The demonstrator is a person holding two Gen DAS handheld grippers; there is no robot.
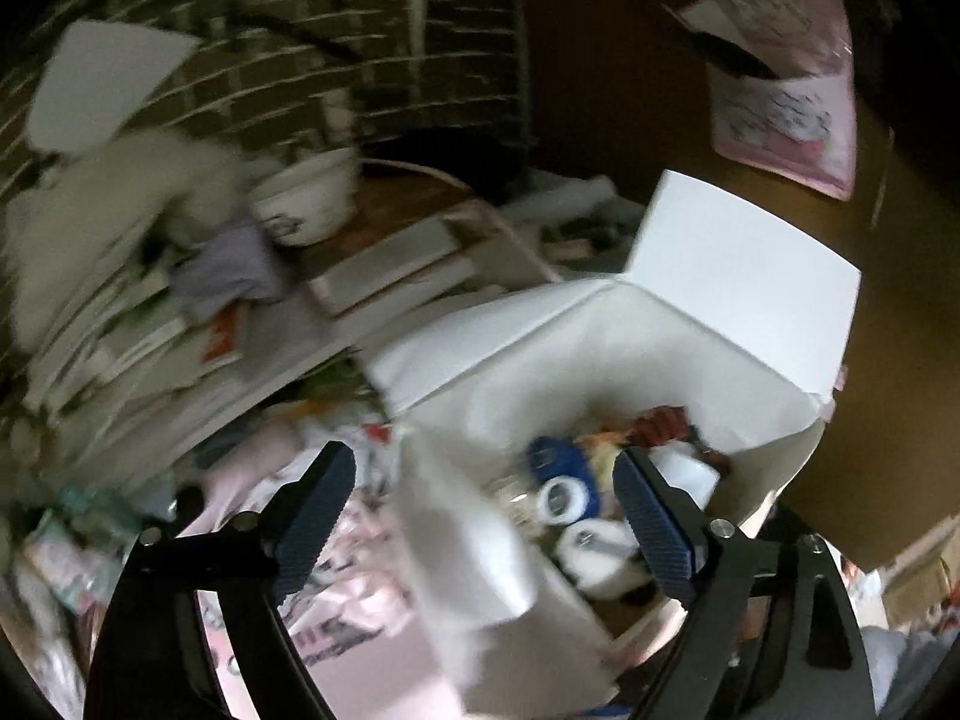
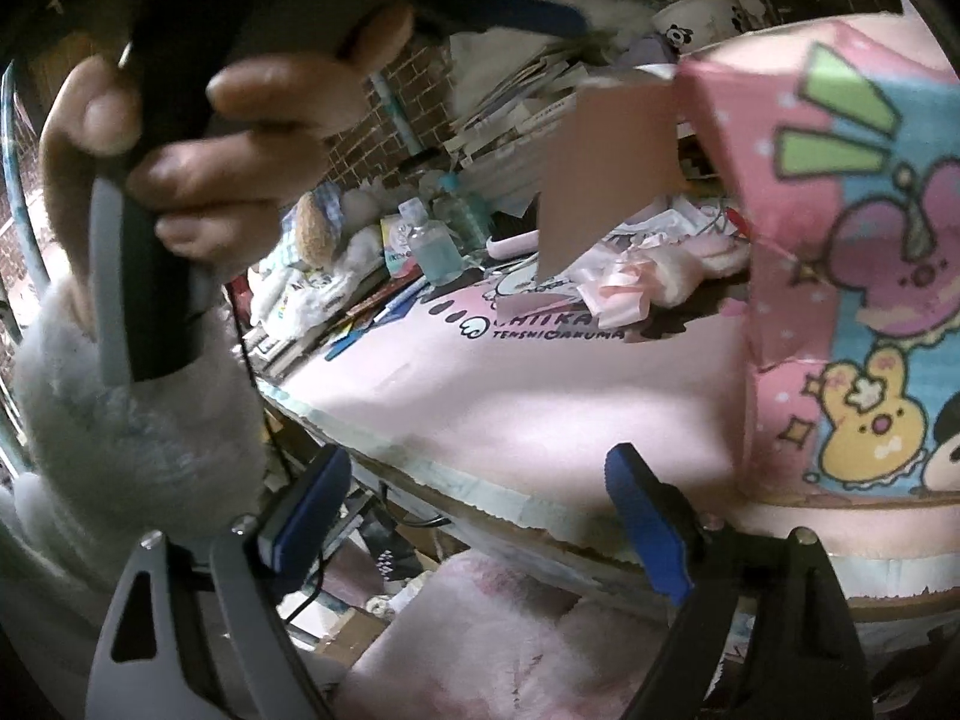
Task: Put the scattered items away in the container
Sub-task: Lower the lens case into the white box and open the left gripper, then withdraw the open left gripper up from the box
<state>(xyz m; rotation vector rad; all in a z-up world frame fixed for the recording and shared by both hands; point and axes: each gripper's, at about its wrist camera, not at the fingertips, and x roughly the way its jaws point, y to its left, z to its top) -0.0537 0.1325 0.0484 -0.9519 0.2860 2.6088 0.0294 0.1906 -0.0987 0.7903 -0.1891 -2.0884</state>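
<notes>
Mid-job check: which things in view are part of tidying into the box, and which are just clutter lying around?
Job:
open box
blue tape roll already inside
left gripper, open above the box
right gripper, open and empty
pink ribbon loose on the mat

Lying about:
bowl
book stack
clear bottle

1 open white box [image 1: 690, 324], 2 tape rolls [image 1: 564, 495] inside, rest of contents too blurred to count. 1 white bowl [image 1: 306, 192]. 1 pink cartoon-print box [image 2: 840, 252]. 2 clear bottles [image 2: 435, 246]. 1 plush toy [image 2: 315, 222].
</notes>
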